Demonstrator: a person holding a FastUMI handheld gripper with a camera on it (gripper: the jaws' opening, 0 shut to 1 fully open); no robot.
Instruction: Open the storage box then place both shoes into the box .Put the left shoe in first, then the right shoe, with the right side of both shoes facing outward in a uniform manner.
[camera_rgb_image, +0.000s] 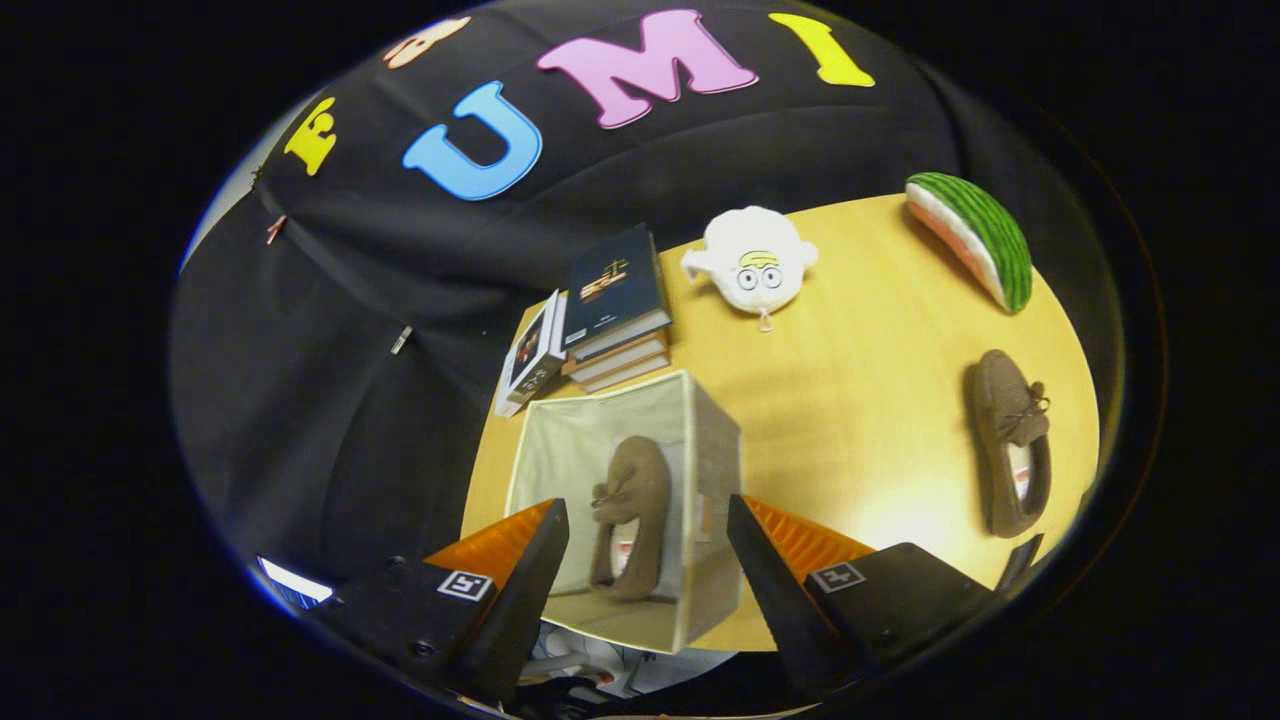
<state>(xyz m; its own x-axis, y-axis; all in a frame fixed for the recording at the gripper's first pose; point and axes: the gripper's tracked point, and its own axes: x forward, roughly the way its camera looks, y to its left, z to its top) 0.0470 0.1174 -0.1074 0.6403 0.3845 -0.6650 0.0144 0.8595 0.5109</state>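
Nearest to us, the gripper (648, 545) has its two fingers (530, 580) spread wide apart, nothing pinched between them. We see the storage box (715, 500) just ahead of and between the fingers, open at the top, pale fabric walls, sitting on the wooden table (860, 400) near its edge. One brown shoe (630, 515) sits inside the box, leaning against the inner wall, bow visible, opening toward us. We can't tell for sure whether it's the left or right one.

We mark the second brown shoe (1010, 440) lying flat on the table, well apart from the box, off to the right beyond the right finger, bow on top and opening toward us.

Beyond the box, touching or just beside its far corner, we see a stack of books (615, 310), with another book (532, 355) leaning against the stack's left side. Farther back on the table a white plush toy (752, 260) with glasses, and near the far right edge a watermelon-slice plush (975, 238).
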